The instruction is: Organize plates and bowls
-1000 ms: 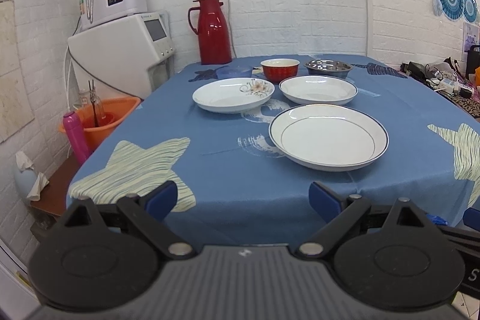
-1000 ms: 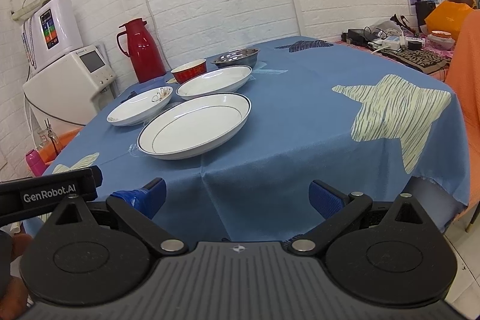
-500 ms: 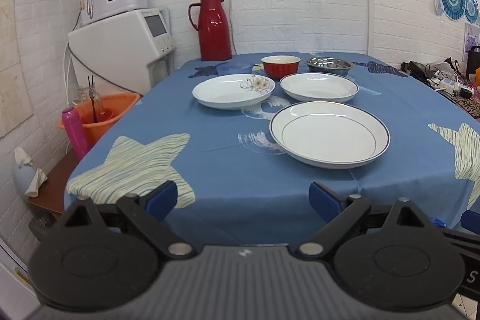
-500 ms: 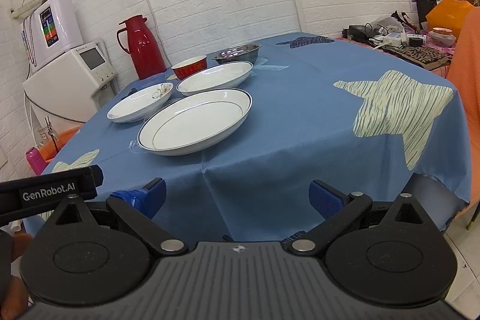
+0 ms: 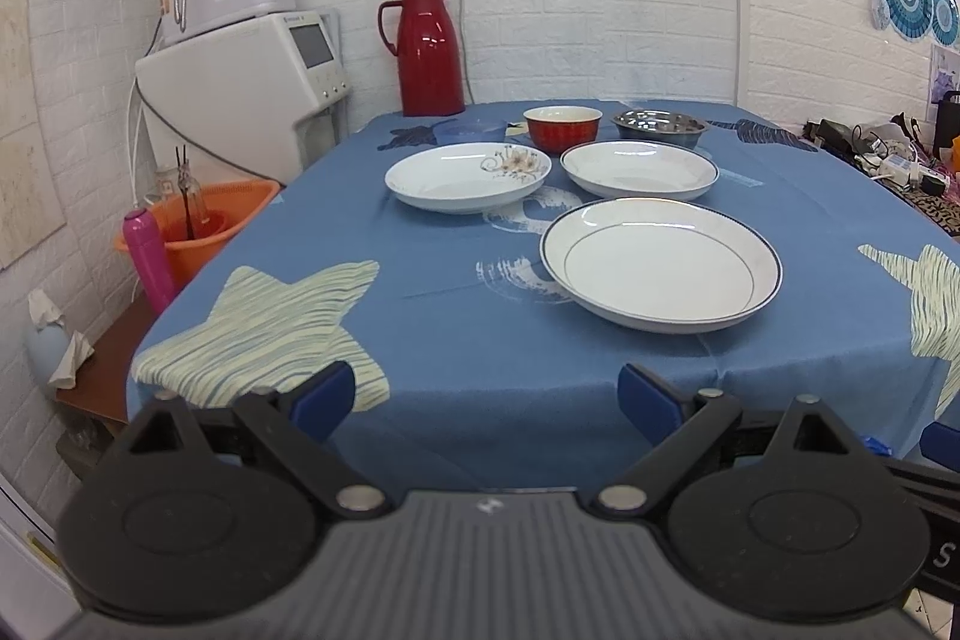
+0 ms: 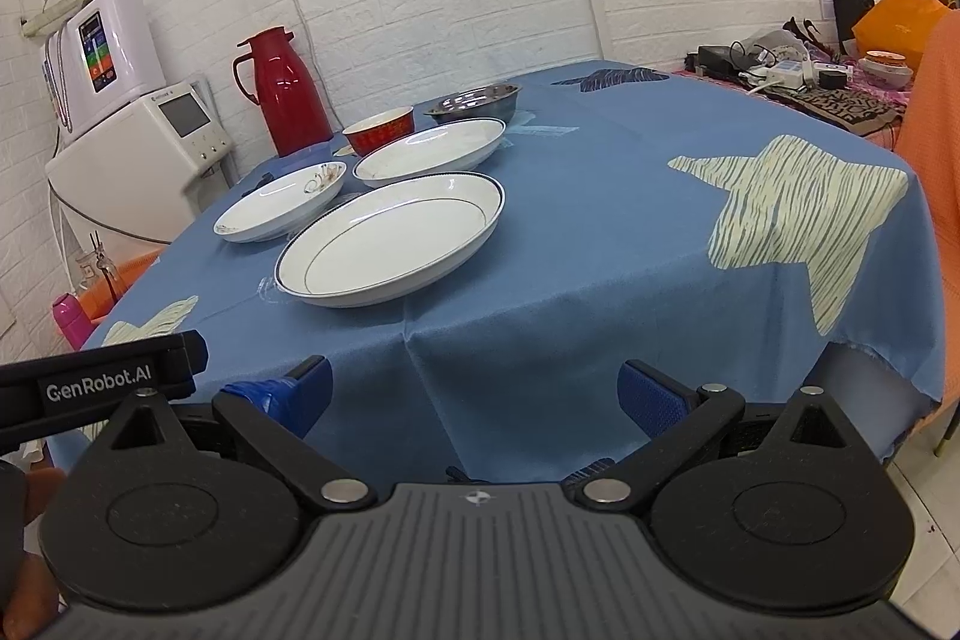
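On the blue star-print tablecloth (image 5: 420, 328) (image 6: 600, 232) lie three white plates: a large blue-rimmed plate (image 5: 660, 265) (image 6: 390, 239) nearest, a flower-print plate (image 5: 468, 176) (image 6: 281, 202) at back left, and a plain plate (image 5: 639, 169) (image 6: 429, 151) at back right. Behind them stand a red bowl (image 5: 563, 128) (image 6: 380, 131) and a steel bowl (image 5: 658, 128) (image 6: 474, 100). My left gripper (image 5: 486, 397) hangs open before the table's near edge, holding nothing. My right gripper (image 6: 474, 394) is open too, at the front right of the table.
A red thermos jug (image 5: 427, 49) (image 6: 282, 91) stands at the table's far end. White appliances (image 5: 240, 88), an orange basin (image 5: 201, 226) and a pink bottle (image 5: 147, 259) sit to the left. Cluttered items (image 6: 798, 70) and an orange chair back (image 6: 936, 160) are at the right.
Both grippers have drifted slightly, so the table appears a bit lower and nearer in the views. Plates and bowls have not moved. Both grippers stay open.
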Demonstrator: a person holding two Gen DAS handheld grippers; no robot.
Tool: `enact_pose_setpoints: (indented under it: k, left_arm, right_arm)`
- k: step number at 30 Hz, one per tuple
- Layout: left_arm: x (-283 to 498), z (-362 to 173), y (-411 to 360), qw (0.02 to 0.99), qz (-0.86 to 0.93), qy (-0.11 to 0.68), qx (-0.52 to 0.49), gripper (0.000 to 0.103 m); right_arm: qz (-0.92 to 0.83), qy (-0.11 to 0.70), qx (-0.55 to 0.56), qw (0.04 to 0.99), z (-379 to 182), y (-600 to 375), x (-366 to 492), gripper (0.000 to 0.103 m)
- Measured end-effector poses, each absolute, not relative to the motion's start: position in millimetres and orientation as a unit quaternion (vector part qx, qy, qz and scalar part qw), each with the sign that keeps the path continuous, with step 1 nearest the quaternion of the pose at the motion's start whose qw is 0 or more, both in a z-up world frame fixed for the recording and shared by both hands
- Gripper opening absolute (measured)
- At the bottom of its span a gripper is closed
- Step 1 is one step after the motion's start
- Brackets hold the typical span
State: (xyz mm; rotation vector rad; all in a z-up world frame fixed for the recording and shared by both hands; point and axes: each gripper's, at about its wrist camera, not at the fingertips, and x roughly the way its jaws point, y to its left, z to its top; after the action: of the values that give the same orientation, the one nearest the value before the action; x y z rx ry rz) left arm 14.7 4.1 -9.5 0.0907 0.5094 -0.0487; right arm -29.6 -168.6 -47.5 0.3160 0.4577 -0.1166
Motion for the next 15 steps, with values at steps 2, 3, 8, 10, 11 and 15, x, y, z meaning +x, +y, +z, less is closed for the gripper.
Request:
enact_pose_setpoints:
  k: [2,3,8,10,11,15]
  left_arm:
    - [13.8,-10.0,3.7,0.967,-0.024,0.251,0.045,0.094]
    - [13.7,-10.2,3.6,0.967,-0.024,0.251,0.045,0.094]
    - [14.4,-11.5,3.5,0.966,-0.023,0.255,0.044,0.094]
    - [13.5,-10.8,3.7,0.966,-0.023,0.255,0.045,0.094]
    - [12.6,-10.0,3.8,0.966,-0.022,0.252,0.045,0.094]
    - [12.7,-7.7,5.9,0.968,-0.024,0.246,0.047,0.094]
  right_arm:
    - [-0.058,0.226,0.156,0.96,-47.6,-168.7,-29.5,0.089]
    - [-0.058,0.226,0.155,0.96,-47.7,-168.8,-29.7,0.089]
    - [-0.057,0.228,0.156,0.959,-47.6,-168.8,-29.0,0.089]
    - [-0.055,0.228,0.158,0.959,-47.2,-168.2,-29.3,0.089]
    - [-0.055,0.226,0.158,0.96,-46.8,-167.7,-29.9,0.089]
    - [-0.053,0.226,0.149,0.961,-46.4,-164.0,-28.9,0.089]
